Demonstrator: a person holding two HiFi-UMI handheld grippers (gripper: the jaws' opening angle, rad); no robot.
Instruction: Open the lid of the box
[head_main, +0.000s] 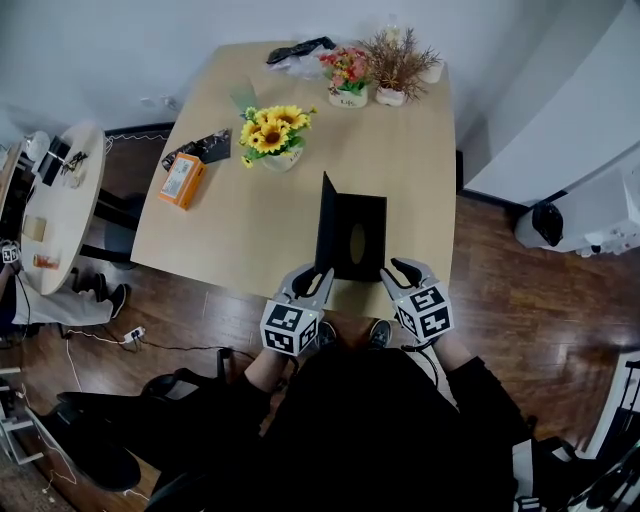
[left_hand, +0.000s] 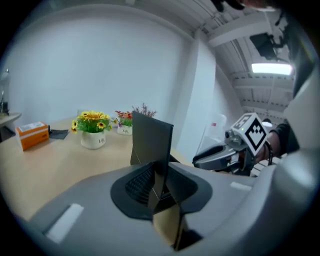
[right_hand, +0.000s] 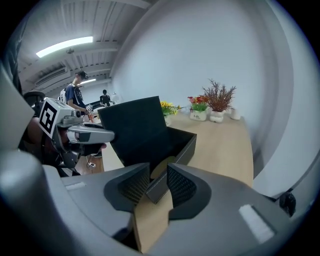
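My left gripper (left_hand: 159, 175) is pinched tight on the thin black lid (head_main: 326, 225), which stands upright. Right gripper (right_hand: 156, 182) jaws are closing w/ the near corner of the black rectangular cardboard box (head_main: 362, 240) btwn them. Box sits at the front edge of the light wooden table (head_main: 250, 230).

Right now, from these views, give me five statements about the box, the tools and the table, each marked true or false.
1. The black box's lid stands raised, close to upright. True.
2. The left tool holds nothing. False: it is shut on the lid's edge.
3. The right tool has a corner of the black box between its jaws. True; the jaws are closing on it.
4. The sunflower pot sits inside the box. False: it stands on the table, beyond the box.
5. The orange carton lies at the table's right edge. False: it lies near the left edge.
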